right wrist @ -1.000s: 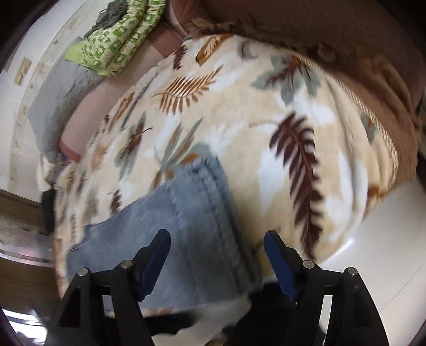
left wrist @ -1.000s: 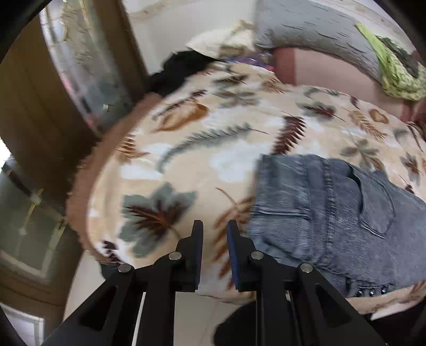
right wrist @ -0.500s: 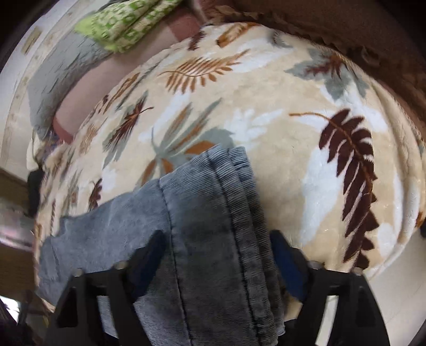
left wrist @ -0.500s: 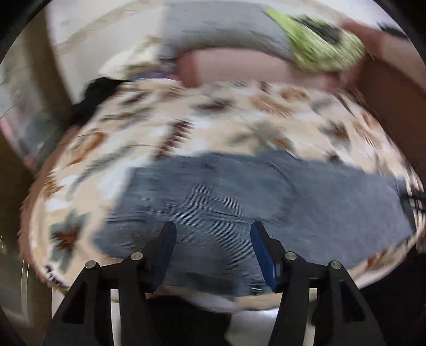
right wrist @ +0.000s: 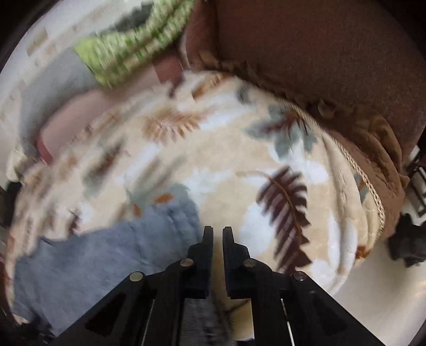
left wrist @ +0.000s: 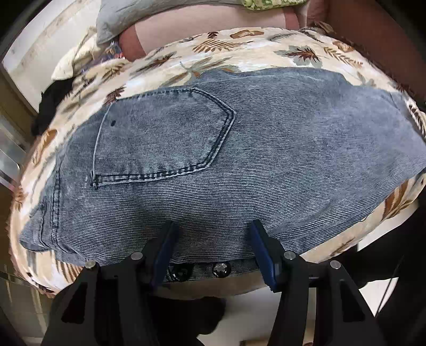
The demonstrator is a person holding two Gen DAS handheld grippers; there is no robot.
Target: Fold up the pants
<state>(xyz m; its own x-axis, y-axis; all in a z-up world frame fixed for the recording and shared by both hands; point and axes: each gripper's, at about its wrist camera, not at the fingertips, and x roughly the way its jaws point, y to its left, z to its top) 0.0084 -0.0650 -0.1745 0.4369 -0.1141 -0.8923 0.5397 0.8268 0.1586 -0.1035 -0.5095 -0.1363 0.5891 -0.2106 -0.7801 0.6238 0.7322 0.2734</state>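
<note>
Grey-blue denim pants (left wrist: pixel 226 165) lie folded on a leaf-patterned blanket (left wrist: pixel 239 50), back pocket up, waist to the left. My left gripper (left wrist: pixel 213 239) is open, its blue-padded fingers spread over the near edge of the pants by two dark buttons (left wrist: pixel 221 268). In the right wrist view the pants (right wrist: pixel 106 252) lie at the lower left, blurred. My right gripper (right wrist: pixel 217 234) is shut with nothing between its fingertips, just right of the pants' end, over the blanket (right wrist: pixel 239 159).
A green patterned cloth (right wrist: pixel 133 45) and a grey pillow (left wrist: pixel 149 16) lie at the far side. A brown cover (right wrist: pixel 319 53) rises on the right. A black garment (left wrist: pixel 53 98) sits at the blanket's left edge. White floor (right wrist: pixel 372 292) lies below.
My left gripper opened, swung right and closed in on the pants' near edge. My right gripper went from wide open over the pants' end to shut, and shifted to the right of it.
</note>
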